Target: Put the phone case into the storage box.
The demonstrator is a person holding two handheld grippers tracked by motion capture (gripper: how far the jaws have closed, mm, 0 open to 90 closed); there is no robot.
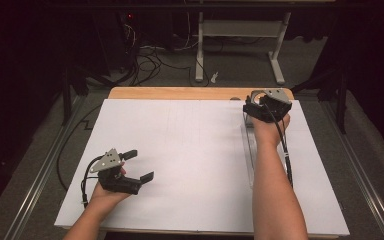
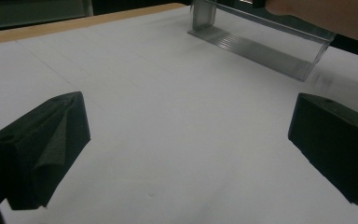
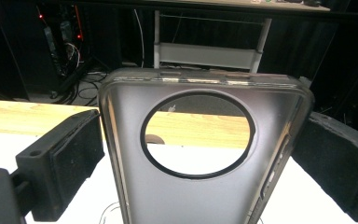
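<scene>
The phone case [image 3: 200, 154], a dark translucent shell with a round cut-out, stands upright near the far right corner of the white sheet [image 1: 190, 150] that covers the bench [image 1: 180, 93]. It sits between the jaws of the right claw [image 1: 254, 106]; the right pad looks against its edge, the left pad stands just beside it, so the jaws are parted and not clamping. A clear plastic stand [image 2: 261, 44] lies on the sheet nearer the person than the case. The left claw [image 1: 141, 165] rests near the sheet's near left corner, jaws wide with nothing between them.
</scene>
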